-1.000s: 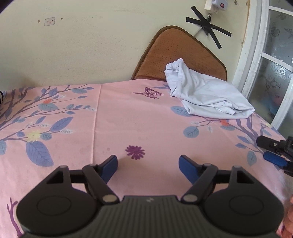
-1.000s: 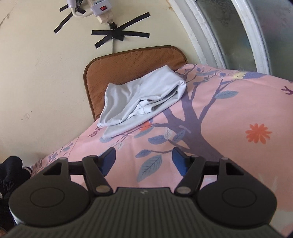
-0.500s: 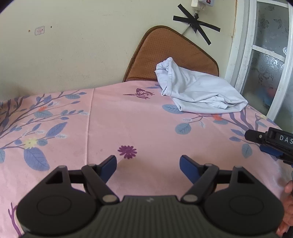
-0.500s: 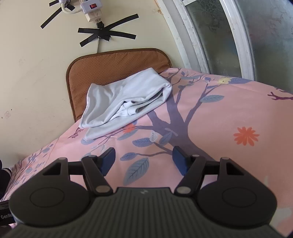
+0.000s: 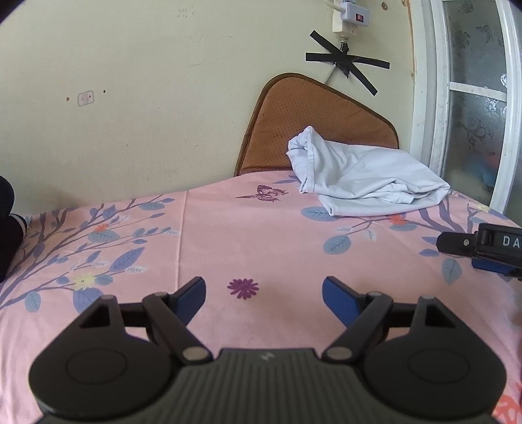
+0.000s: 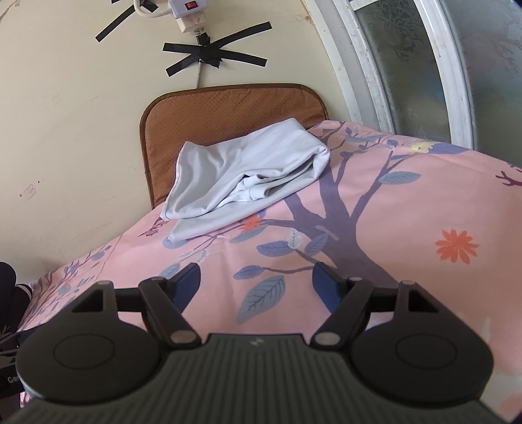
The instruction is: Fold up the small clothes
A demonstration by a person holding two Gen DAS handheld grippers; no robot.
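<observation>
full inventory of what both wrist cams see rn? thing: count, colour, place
garment: 1, pale blue-white, bunched at the far side of the bed, partly against the cushion
cushion: 1, brown, upright against the wall behind the garment
bedsheet: 1, pink with blue leaves, purple branches and flowers, covers the whole surface
power strip: 1, white with red switch, on the wall above the cushion
tape: black strips crossed over the cord, on the wall
window: 1, white frame, frosted patterned glass, far right
dark cloth: black, left edge, cut off, cannot tell what
left gripper: black with blue pads, open, empty
right gripper: black with blue pads, open, empty
</observation>
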